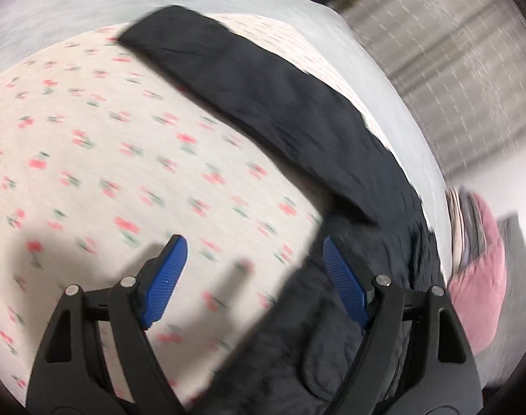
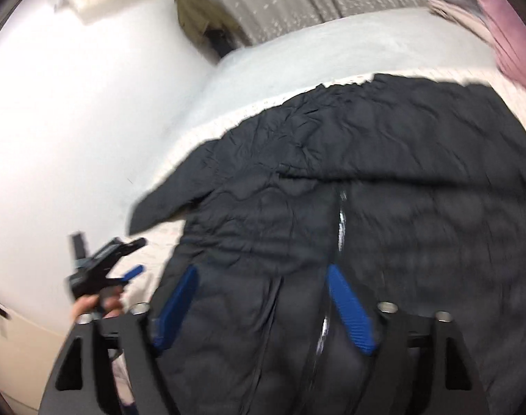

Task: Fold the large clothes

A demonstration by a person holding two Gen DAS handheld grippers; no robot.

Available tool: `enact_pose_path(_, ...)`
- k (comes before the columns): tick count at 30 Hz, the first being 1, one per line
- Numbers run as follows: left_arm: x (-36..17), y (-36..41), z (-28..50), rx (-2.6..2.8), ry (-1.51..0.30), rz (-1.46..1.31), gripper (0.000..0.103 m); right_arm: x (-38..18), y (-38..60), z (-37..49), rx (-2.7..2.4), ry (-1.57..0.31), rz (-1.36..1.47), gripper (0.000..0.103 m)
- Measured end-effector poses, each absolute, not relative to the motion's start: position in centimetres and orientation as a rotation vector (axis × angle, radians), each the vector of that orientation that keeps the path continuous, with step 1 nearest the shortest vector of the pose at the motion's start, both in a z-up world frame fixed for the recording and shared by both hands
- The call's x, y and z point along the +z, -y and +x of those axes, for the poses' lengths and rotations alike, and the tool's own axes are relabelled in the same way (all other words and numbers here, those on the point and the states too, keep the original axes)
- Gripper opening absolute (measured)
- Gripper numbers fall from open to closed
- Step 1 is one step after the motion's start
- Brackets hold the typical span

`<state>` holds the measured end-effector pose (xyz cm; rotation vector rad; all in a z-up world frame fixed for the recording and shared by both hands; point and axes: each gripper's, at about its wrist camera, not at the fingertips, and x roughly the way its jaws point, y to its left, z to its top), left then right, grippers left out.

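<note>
Black quilted jacket (image 2: 366,180) lies spread on a sheet (image 1: 90,138) printed with small red cherries. Both views motion-blurred.

Left gripper (image 1: 252,249): blue-padded fingers (image 1: 166,276) set wide, nothing between them. Cherry sheet fills the gap between the pads and the ground left of them. Right finger sits over the jacket's edge; whether it touches the cloth cannot be told. One sleeve (image 1: 228,79) runs ahead of the fingers, up and to the left, flat on the sheet. Beyond the right finger, a pink bundle (image 1: 477,276), well apart from the jacket.

Right gripper (image 2: 263,273): fingers (image 2: 349,307) wide apart, holding nothing, poised over the jacket body. Zip (image 2: 339,228) runs ahead from just inside the right finger. Quilted cloth fills the space between the pads and on both sides. Contact with the fabric cannot be judged.

Left of the right gripper's fingers, the other gripper shows, held in a hand (image 2: 93,306), clear of the jacket. White wall (image 2: 72,121) behind it.
</note>
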<state>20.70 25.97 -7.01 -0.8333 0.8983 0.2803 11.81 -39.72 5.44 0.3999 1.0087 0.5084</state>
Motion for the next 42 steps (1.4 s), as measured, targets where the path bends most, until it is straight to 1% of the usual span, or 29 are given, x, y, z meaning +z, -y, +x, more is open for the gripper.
enact_pose_path(3,-7.3,-29.6,21.4,0.304,-0.895,-0.904,0.081,3.5,43.1,11.1,0.432,-0.999,0.455,0.085)
enact_pose_path(5,-7.2,-32.4,22.4,0.35,-0.881,-0.908,0.081,1.8,45.2,12.0,0.36,-1.031,0.505,0.085)
enact_pose_path(10,-8.2,-38.3,27.0,0.563,-0.905,-0.798,0.081,-0.1,48.9,12.8,0.316,-1.023,0.66,0.085)
enact_pose_path(12,-9.1,-39.4,28.8,0.622,-0.915,-0.775,0.081,-0.1,49.1,12.8,0.315,-1.001,0.685,0.085)
enact_pose_path(14,-8.8,-39.4,30.3,0.685,-0.888,-0.688,0.081,-0.3,48.8,12.8,0.314,-0.99,0.684,0.085)
enact_pose_path(16,-8.7,-38.8,32.1,0.716,-0.895,-0.6,0.057,-0.5,48.0,12.7,0.332,-0.999,0.66,0.085)
enact_pose_path(17,-8.7,-38.7,32.5,0.718,-0.893,-0.585,0.027,-0.5,47.6,12.6,0.344,-1.006,0.643,0.085)
enact_pose_path(18,-8.7,-38.7,32.8,0.697,-0.888,-0.591,0.006,-0.5,47.5,12.5,0.348,-1.006,0.634,0.085)
enact_pose_path(21,-6.8,-38.7,32.8,0.67,-0.821,-0.623,0.006,-0.2,48.6,12.4,0.318,-0.977,0.647,0.085)
enact_pose_path(23,-4.3,-37.8,32.2,0.646,-0.751,-0.613,0.006,0.0,50.1,12.3,0.283,-0.953,0.679,0.085)
enact_pose_path(29,5.5,-32.5,30.0,0.479,-0.522,-0.608,0.006,0.0,54.1,12.0,0.215,-0.928,0.786,0.085)
enact_pose_path(32,10.0,-27.5,29.0,0.367,-0.436,-0.563,0.006,-0.4,55.7,12.0,0.183,-0.924,0.839,0.085)
enact_pose_path(36,14.9,-17.9,28.0,0.199,-0.346,-0.436,0.006,-0.9,57.1,11.9,0.201,-0.92,0.937,0.085)
enact_pose_path(39,16.1,-11.1,28.2,0.125,-0.308,-0.316,0.006,-1.1,57.9,11.8,0.227,-0.918,1.011,0.085)
enact_pose_path(42,15.1,-4.9,29.3,0.021,-0.35,-0.265,0.006,-0.9,58.9,11.5,0.221,-0.902,1.037,0.085)
